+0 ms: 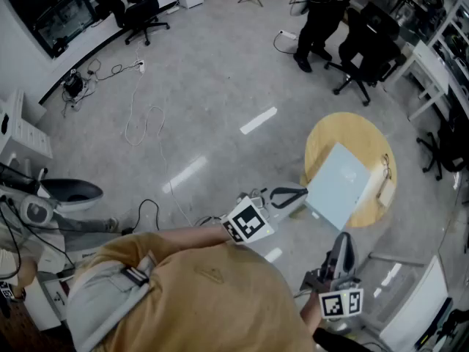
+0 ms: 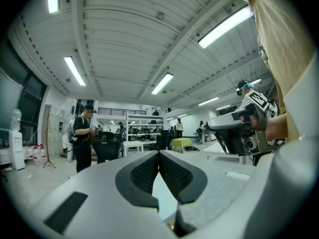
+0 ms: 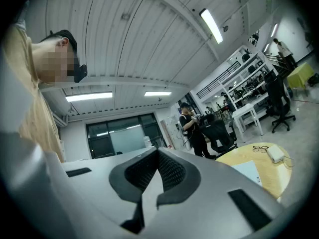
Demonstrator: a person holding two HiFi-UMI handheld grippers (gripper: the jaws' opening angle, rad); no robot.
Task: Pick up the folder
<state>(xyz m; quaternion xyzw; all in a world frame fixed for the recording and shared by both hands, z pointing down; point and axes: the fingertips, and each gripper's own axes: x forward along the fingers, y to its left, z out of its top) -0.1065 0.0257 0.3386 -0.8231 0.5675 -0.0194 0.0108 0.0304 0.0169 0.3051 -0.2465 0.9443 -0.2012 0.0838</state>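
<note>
A pale blue-grey folder (image 1: 338,185) lies on a small round wooden table (image 1: 330,134), its near corner hanging over the table's edge. My left gripper (image 1: 304,193) points level at the folder's left corner, tips right beside it; contact cannot be told. In the left gripper view its jaws (image 2: 159,152) meet at the tips with nothing between them. My right gripper (image 1: 342,237) hovers just short of the folder's near corner, also shut and empty (image 3: 158,151). The right gripper view shows the folder (image 3: 249,173) on the table (image 3: 279,180) ahead at the right.
Glasses (image 1: 386,165) and a small pale object (image 1: 382,189) lie at the table's right side. Black office chairs (image 1: 366,50) and a standing person (image 1: 319,13) are beyond it. Cables (image 1: 139,116) trail on the floor at the left. A white cabinet (image 1: 418,306) stands at the near right.
</note>
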